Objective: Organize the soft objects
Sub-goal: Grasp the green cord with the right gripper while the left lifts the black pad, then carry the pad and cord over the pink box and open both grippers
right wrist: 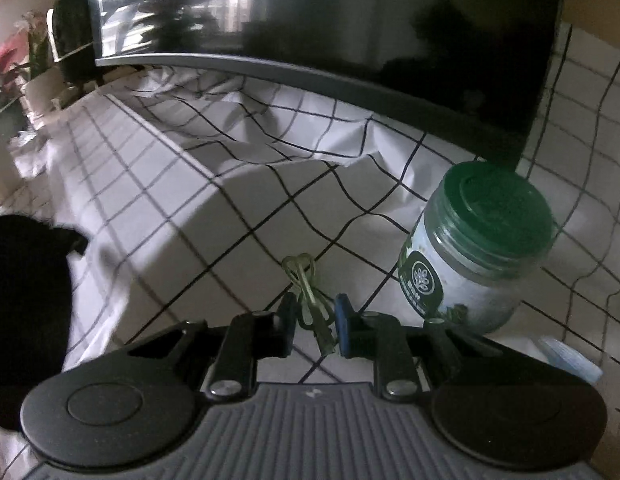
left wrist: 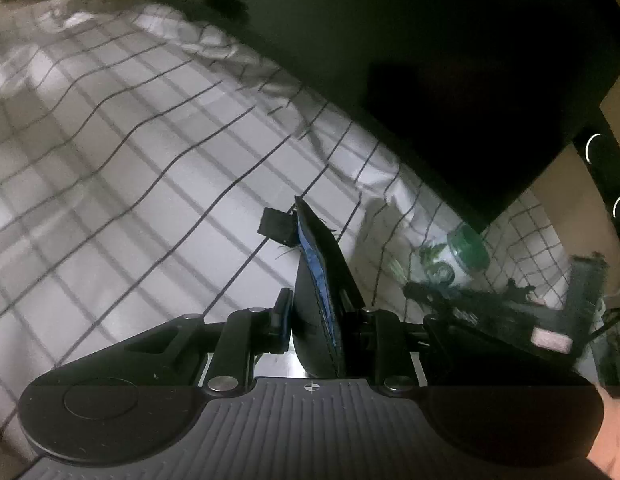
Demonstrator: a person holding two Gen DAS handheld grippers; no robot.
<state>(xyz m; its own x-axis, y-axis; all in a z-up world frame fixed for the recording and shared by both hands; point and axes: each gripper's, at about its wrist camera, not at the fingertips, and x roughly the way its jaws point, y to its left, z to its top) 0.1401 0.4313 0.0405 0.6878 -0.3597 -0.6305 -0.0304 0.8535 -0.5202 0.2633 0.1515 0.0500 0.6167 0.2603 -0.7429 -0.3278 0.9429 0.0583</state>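
A dark fabric pouch (left wrist: 326, 292) with a blue edge is clamped between the jaws of the left gripper (left wrist: 324, 320) and is held raised above the checked cloth (left wrist: 129, 152), its upper end standing clear of the surface. In the right wrist view, a small greenish looped cord (right wrist: 307, 292) lies on the same cloth and sits between the jaws of the right gripper (right wrist: 312, 320). The jaws stand narrowly apart on either side of it, but it cannot be told whether the pads are pressing on the cord. A green-lidded jar (right wrist: 476, 248) stands just beside the right gripper, and a dark monitor (right wrist: 350, 32) rises behind. The step in hand is judged to be a paired pick-up: the pouch is already secured, while the cord is being taken. Before any lift, a firm closure on the cord should be confirmed, since a thin springy loop is likely to slip from a partial grip. The lift should then be made clear of the jar, and both items carried to their intended place, which is not shown.
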